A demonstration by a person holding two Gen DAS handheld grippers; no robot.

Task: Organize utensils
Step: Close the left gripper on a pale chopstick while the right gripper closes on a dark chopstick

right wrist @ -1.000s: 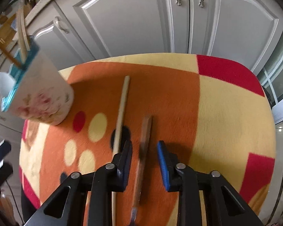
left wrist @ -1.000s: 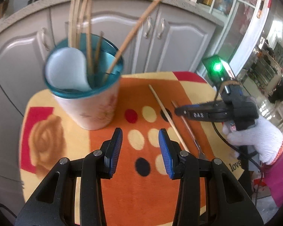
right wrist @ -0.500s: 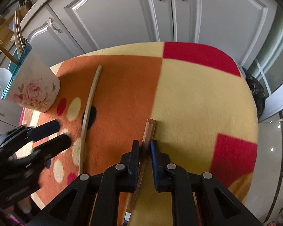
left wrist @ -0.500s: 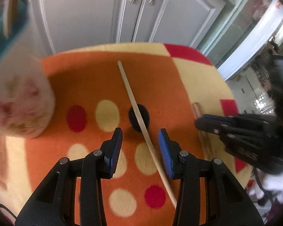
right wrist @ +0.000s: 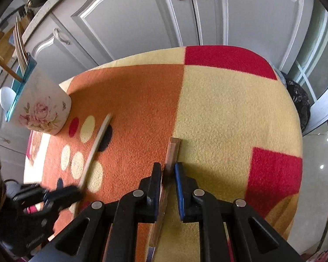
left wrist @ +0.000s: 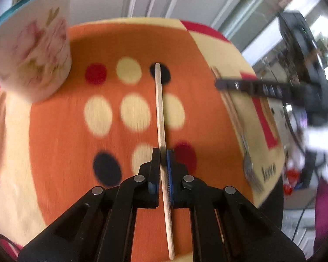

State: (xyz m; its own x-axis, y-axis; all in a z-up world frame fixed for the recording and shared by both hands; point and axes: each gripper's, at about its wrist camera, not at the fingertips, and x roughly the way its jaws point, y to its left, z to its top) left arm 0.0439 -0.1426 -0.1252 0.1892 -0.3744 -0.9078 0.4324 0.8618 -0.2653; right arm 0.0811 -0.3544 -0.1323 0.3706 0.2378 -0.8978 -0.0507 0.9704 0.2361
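A single wooden chopstick (left wrist: pixel 160 109) lies on the blanket-covered bench (right wrist: pixel 229 109), and it is pinched by the left hand-held gripper (left wrist: pixel 163 161) at a point past its middle, toward the end nearest the camera; whether it is lifted clear of the cloth cannot be told. It is judged to be very light, stiff and straight, with a smooth, pale, slightly tapered shaft that could swivel or slide between the ribbed blue pads (left wrist: pixel 169 170) if held loosely. A hold nearer the middle is judged better for balance, since a long end is left free to swing.

The fork (right wrist: pixel 167 174) is enclosed by the right hand-held gripper (right wrist: pixel 166 170), whose jaws are drawn close on either side of the flat brown handle, though a sliver of gap seems to remain on the blue-padded side, so firm contact cannot be confirmed. The fork is judged heavier at its metal tines (left wrist: pixel 250 172), seen by the bench edge in the left view, so a grip on the handle is expected to tip toward that end. The handle looks hard and glossy, and slip is a fair risk.

The fleecy cloth is soft and napped, patterned in orange, cream and red with dots. The flowered cup (right wrist: pixel 41 107), teal-rimmed and already stocked with chopsticks and a white spoon, stands well apart at the bench's far left
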